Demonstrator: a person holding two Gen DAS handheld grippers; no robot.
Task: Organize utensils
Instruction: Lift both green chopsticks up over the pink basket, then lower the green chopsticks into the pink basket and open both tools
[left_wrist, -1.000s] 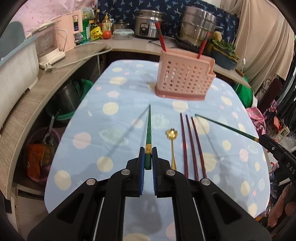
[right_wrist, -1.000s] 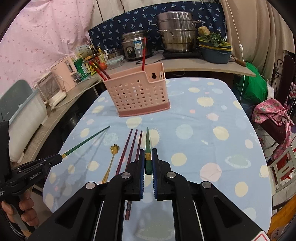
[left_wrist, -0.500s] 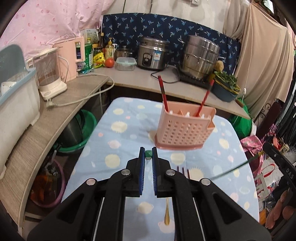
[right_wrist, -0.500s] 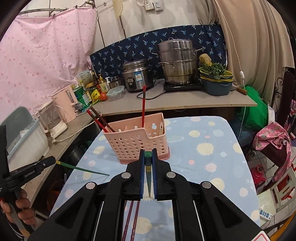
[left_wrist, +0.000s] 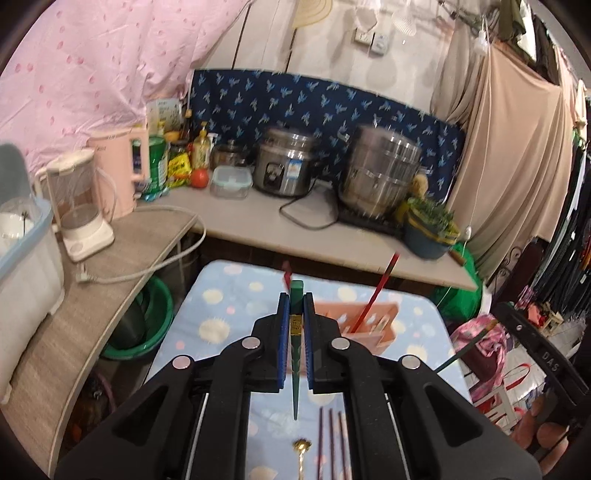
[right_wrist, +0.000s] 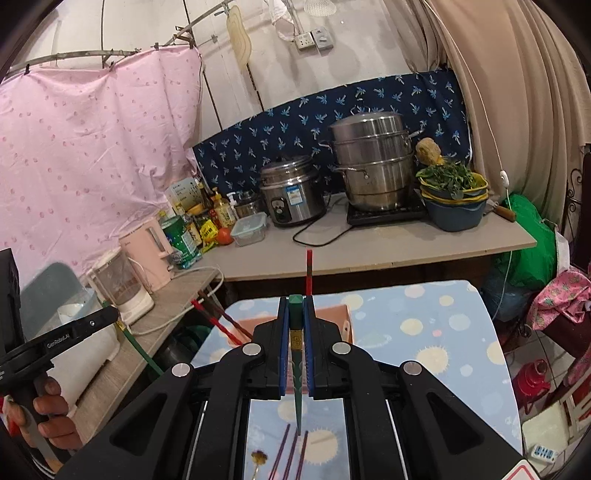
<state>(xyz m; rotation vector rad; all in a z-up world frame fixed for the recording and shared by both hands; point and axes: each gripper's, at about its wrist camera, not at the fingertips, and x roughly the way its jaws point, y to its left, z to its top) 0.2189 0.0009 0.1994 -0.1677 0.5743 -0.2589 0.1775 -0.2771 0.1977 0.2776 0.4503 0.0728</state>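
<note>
- My left claw (left_wrist: 295, 310) is clamped on a green chopstick (left_wrist: 295, 369), thin tip hanging down above the table (left_wrist: 221, 295).
- My right claw (right_wrist: 296, 314) grips a second green chopstick (right_wrist: 297, 387) the same way.
- The pink basket (left_wrist: 380, 317) sits just beyond both claws — red chopsticks (left_wrist: 373, 295) stand in it.
- Three dark chopsticks (left_wrist: 331, 443) and a gold spoon (left_wrist: 301, 448) lie on the table below.

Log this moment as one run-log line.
left gripper: shut on green chopstick | right gripper: shut on green chopstick | basket: ahead on table | table: dark chopsticks, gold spoon
</note>
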